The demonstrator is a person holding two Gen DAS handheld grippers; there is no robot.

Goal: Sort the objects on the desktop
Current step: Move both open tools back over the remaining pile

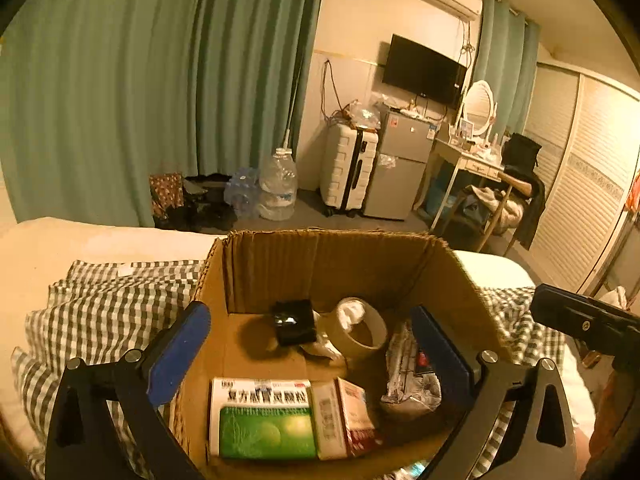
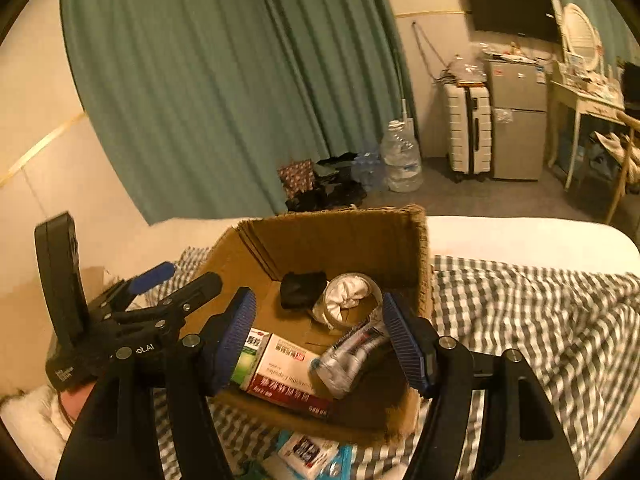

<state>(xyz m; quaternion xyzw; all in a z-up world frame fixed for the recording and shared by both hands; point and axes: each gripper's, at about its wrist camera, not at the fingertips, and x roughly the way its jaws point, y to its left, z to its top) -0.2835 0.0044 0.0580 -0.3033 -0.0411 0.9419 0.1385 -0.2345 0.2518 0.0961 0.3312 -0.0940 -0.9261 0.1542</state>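
- Cardboard box (image 1: 460, 280) sits on the bed, holding a green-and-white medicine carton (image 1: 262, 420), a red-and-white one (image 1: 352, 412), a tape roll (image 1: 362, 328), a black pouch (image 1: 294, 320) and a crinkly silver packet (image 2: 352, 356).
- Left gripper (image 1: 312, 356) spread wide over the box, nothing between its pads.
- Right gripper (image 2: 320, 340) apart too, silver packet lying loose below.
- Checked blanket (image 2: 540, 320) under the box; green curtain (image 1: 120, 92), water jug (image 1: 278, 184), suitcase (image 1: 348, 168), small fridge (image 1: 400, 164) behind.

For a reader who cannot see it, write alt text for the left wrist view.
An open cardboard box on a checked bedcover holds a green-and-white medicine box, a tape roll and a black pouch. The left gripper hovers open above it.
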